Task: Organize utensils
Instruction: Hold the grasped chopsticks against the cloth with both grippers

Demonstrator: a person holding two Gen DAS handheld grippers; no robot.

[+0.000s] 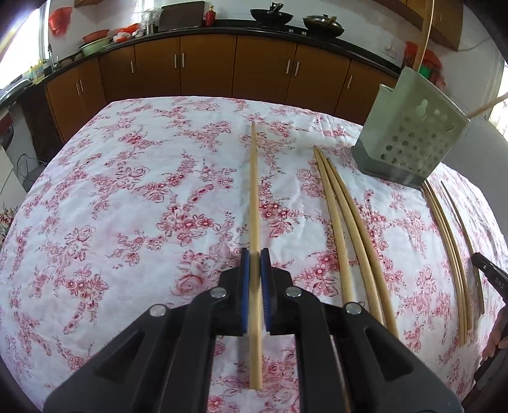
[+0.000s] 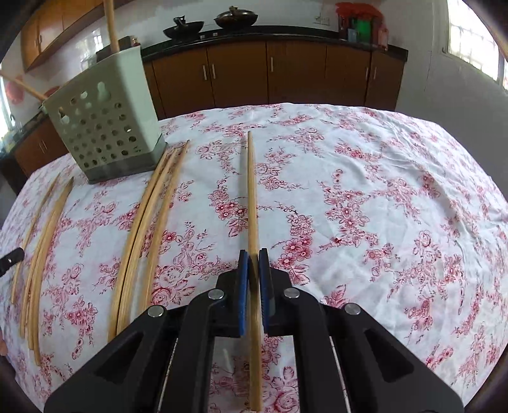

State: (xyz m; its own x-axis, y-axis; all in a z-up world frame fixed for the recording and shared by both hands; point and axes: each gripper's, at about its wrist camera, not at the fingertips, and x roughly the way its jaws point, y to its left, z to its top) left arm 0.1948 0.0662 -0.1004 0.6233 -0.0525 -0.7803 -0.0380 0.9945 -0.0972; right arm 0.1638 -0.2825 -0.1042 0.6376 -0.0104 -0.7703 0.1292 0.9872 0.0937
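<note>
My left gripper (image 1: 255, 254) is shut on one long wooden chopstick (image 1: 253, 178), clamped between the blue pads and pointing away over the floral tablecloth (image 1: 127, 206). My right gripper (image 2: 253, 254) is shut on another chopstick (image 2: 251, 190) in the same way. A pale green perforated utensil holder (image 1: 412, 139) (image 2: 104, 127) stands at the table's far side with chopsticks sticking out of it. Three loose chopsticks (image 1: 346, 228) (image 2: 149, 222) lie beside it. Several more chopsticks (image 1: 444, 238) (image 2: 41, 238) lie further out.
The other gripper's black tip shows at the frame edge in each view (image 1: 485, 267) (image 2: 11, 259), and a hand (image 1: 495, 343) is at the right edge. Brown cabinets (image 1: 206, 70) with woks (image 1: 271, 16) on the counter stand beyond the table.
</note>
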